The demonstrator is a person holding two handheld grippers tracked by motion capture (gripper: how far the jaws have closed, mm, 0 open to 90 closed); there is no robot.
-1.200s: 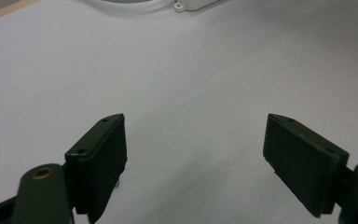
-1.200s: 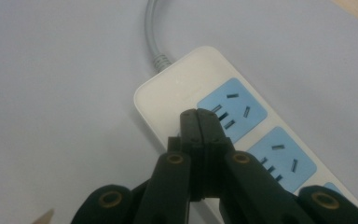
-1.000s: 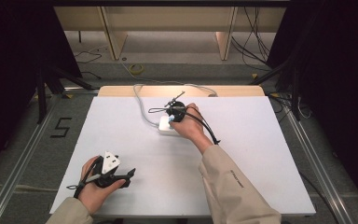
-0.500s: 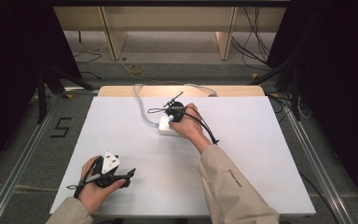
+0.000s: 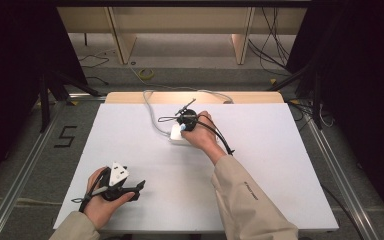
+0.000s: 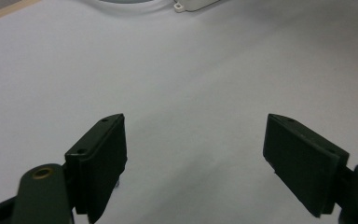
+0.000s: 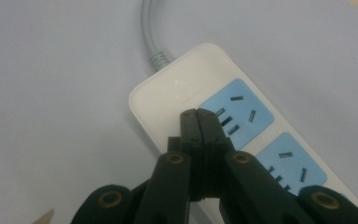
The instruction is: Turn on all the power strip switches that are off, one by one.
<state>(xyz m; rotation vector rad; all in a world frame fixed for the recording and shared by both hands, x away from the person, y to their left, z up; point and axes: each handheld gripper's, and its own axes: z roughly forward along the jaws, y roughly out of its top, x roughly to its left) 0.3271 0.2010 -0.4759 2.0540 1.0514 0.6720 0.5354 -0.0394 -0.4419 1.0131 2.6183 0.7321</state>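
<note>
A white power strip (image 5: 175,135) with blue socket faces (image 7: 237,112) lies on the white table (image 5: 280,150), at its far middle. Its grey cable (image 5: 150,111) loops off toward the far edge. My right gripper (image 5: 181,129) is shut, nothing between its jaws. In the right gripper view, the right gripper (image 7: 198,115) has its tips just over the strip's white end, beside the first socket. My left gripper (image 5: 139,187) rests near the front left corner, held low over bare table. The left gripper (image 6: 196,154) is open and holds nothing. The power strip's corner (image 6: 193,4) shows far ahead of it.
A wooden strip (image 5: 130,96) runs along the table's far edge. Metal rails (image 5: 25,165) flank the table on the floor, where a "5" marking (image 5: 65,136) lies at the left. Wooden table legs (image 5: 122,40) and loose cables (image 5: 275,35) lie beyond.
</note>
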